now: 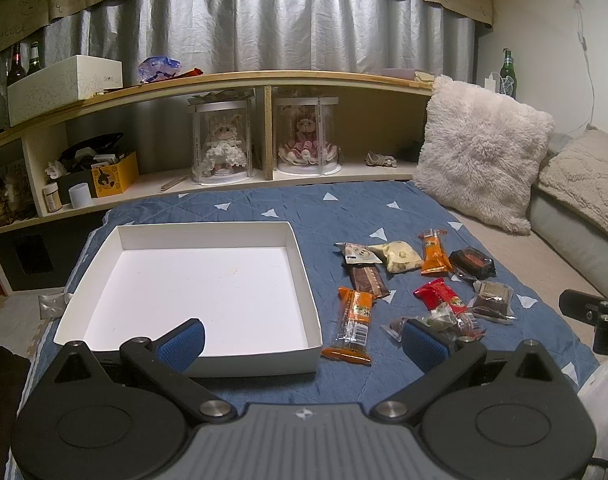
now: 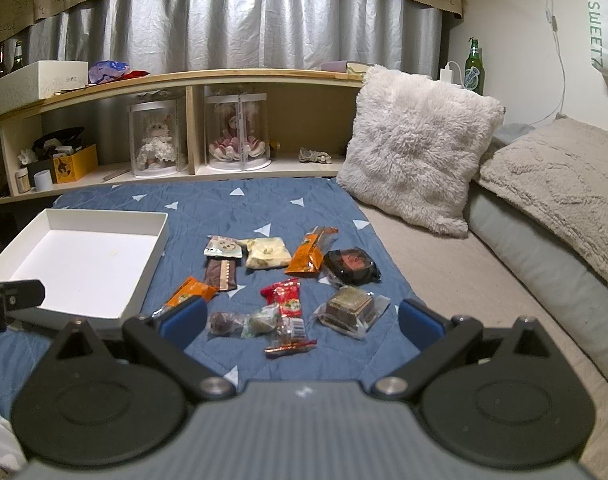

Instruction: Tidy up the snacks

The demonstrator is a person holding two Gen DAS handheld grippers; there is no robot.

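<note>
Both grippers, left gripper (image 1: 304, 344) and right gripper (image 2: 302, 322), spread wide, gripping nothing. Wrapped snacks (image 2: 288, 280) scattered on blue quilt (image 2: 264, 208), just right of white box (image 1: 300, 256). Box bare inside.

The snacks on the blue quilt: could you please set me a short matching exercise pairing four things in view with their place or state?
Things:
1. white box
2. red packet
3. dark round snack
4. left tool

Places or states:
A. open, holding nothing
B. farthest right in the back row of the snacks
C. empty, left of the snacks
D. middle of the snack pile

Pairs: 1-C, 2-D, 3-B, 4-A
</note>
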